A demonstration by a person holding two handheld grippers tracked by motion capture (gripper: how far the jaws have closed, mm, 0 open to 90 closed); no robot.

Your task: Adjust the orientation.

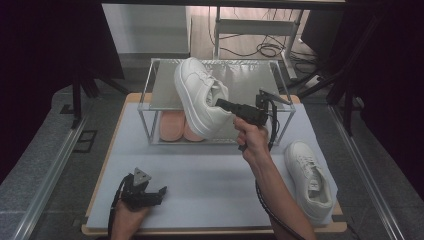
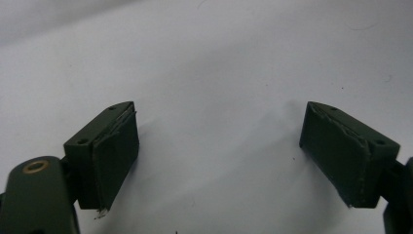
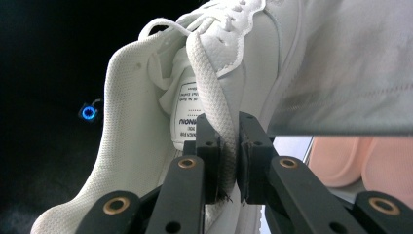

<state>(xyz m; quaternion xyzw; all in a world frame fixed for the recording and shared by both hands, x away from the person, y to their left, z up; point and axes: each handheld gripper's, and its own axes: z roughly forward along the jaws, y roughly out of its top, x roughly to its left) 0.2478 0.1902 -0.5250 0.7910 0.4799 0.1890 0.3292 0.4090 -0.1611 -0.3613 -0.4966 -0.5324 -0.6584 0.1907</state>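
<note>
White sneaker (image 1: 199, 95) tilted, toe up-left

hand-held gripper (image 3: 228, 161): black jaws, brass-ringed screws | grey three-cornered plate | black cable

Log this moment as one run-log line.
right gripper: shut on white sneaker, held tilted over rack | left gripper: open, on table | second sneaker: on table

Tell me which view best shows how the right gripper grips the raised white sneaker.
The right gripper view: the right gripper has its jaws pinched on the collar of the white sneaker beside the tongue label. The high view shows the sneaker lifted over the rack, the grip itself small. The left gripper view looks at bare tabletop.
</note>
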